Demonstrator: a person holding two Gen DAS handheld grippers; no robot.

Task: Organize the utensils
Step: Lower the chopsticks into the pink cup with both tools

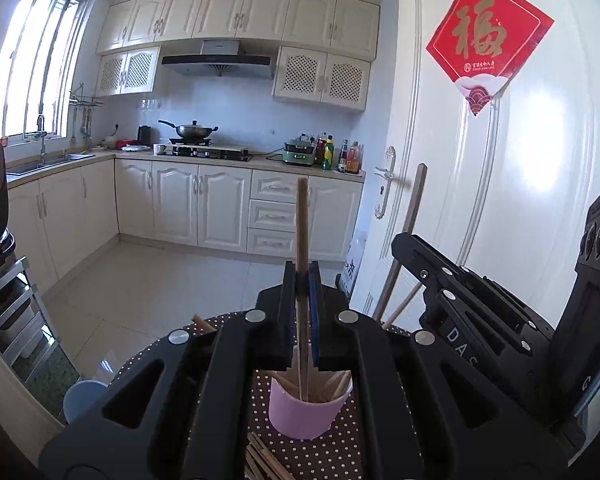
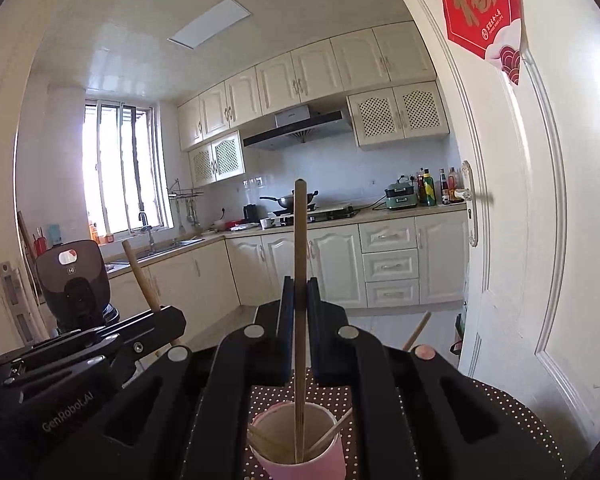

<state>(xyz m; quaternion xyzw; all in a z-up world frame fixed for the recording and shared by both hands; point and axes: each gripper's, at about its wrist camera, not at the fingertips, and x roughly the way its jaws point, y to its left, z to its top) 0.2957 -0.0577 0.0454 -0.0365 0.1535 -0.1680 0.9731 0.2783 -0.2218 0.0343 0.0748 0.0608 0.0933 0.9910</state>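
My left gripper point(image 1: 302, 276) is shut on an upright wooden chopstick point(image 1: 302, 220). Its lower end stands inside a pink cup point(image 1: 304, 416) that holds several more chopsticks, on a brown dotted tablecloth point(image 1: 320, 456). My right gripper point(image 2: 300, 284) is shut on another upright chopstick point(image 2: 300, 240), whose lower end reaches into a pink cup point(image 2: 300, 464) with a few sticks. I cannot tell whether the two views show the same cup. The right gripper point(image 1: 400, 240) and its chopstick point(image 1: 414, 204) also show in the left wrist view. The left gripper point(image 2: 172, 316) shows in the right wrist view.
Loose chopsticks point(image 1: 260, 460) lie on the cloth in front of the cup. A white door point(image 1: 500, 200) stands close on the right. Left of the table are a black appliance point(image 2: 74, 280), a metal rack point(image 1: 12, 312) and a pale blue tub point(image 1: 84, 398).
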